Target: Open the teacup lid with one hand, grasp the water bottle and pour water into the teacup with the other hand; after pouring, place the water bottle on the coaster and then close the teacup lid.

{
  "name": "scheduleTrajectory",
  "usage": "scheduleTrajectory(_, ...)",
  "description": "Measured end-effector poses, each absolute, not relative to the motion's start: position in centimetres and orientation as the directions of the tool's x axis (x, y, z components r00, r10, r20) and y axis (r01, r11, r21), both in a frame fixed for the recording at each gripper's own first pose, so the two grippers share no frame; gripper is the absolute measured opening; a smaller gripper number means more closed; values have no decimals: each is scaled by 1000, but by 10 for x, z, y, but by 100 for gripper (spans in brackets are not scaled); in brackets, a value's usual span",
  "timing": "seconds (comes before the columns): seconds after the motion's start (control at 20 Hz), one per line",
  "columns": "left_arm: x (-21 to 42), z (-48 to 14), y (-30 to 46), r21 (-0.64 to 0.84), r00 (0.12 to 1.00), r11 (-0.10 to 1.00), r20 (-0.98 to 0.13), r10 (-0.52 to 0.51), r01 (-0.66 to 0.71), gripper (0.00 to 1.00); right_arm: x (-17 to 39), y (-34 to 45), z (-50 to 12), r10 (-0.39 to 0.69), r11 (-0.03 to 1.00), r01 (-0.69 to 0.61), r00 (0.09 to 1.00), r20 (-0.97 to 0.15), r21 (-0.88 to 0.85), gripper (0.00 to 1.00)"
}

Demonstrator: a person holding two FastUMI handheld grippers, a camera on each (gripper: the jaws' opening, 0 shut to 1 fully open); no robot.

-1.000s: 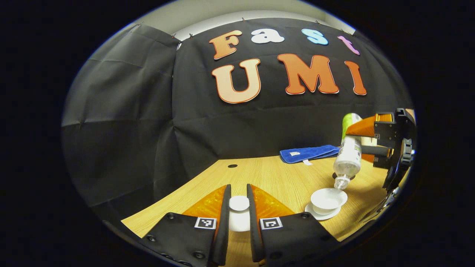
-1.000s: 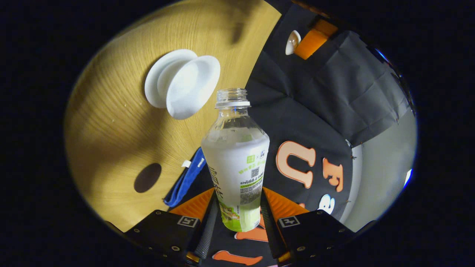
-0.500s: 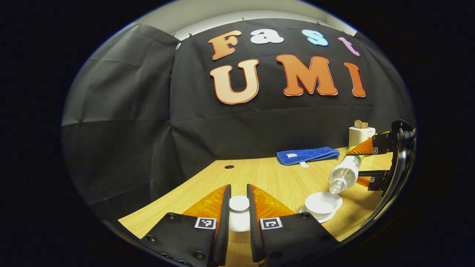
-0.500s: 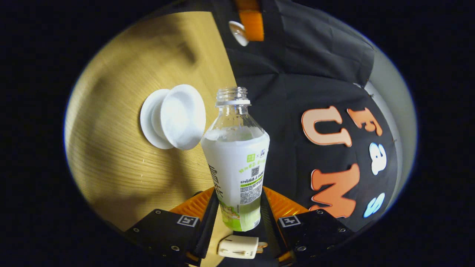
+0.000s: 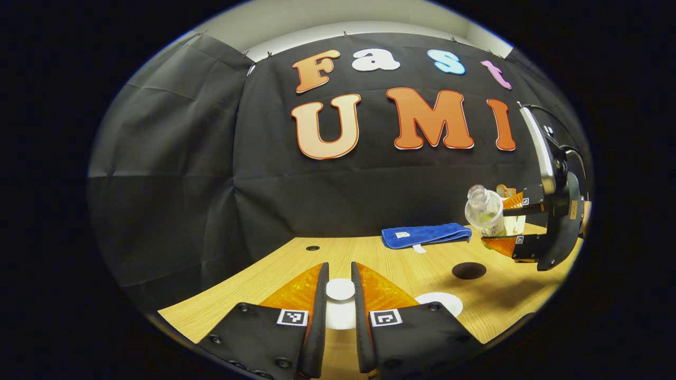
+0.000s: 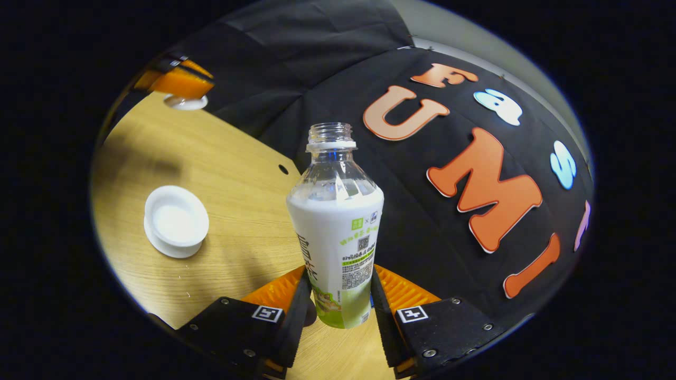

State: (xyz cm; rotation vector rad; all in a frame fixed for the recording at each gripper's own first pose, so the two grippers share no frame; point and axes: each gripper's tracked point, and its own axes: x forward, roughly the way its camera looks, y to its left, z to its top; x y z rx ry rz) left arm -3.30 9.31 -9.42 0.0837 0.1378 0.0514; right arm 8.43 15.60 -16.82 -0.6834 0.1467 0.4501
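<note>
My left gripper [image 5: 339, 275] is shut on the knob of the white teacup lid [image 5: 340, 311], held above the table's near edge. The open white teacup [image 6: 176, 220] stands on its saucer; in the left gripper view its rim [image 5: 442, 302] peeks out behind my right-hand finger. My right gripper [image 6: 340, 274] is shut on the capless water bottle [image 6: 338, 227], which is part full. In the left gripper view that bottle [image 5: 483, 211] hangs at the right, mouth up and tilted, above and beyond the dark round coaster [image 5: 469, 270].
A folded blue towel [image 5: 425, 235] lies at the back of the wooden table [image 5: 380, 258]. A small white box [image 5: 511, 224] stands behind the bottle. A cable hole [image 5: 312, 247] sits at the back left. Black cloth walls close the booth.
The bottle has swung up from its tipped-down pouring pose over the teacup and moved back to the right, above the coaster area. My left gripper has kept the lid in place.
</note>
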Motion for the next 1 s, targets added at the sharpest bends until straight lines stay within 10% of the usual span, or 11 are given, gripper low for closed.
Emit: scheduleTrajectory(1.0,-31,-92,57,71,988,996,-141,68,-59,28,146,122,-250,401,916,-367,825,-397,163,65)
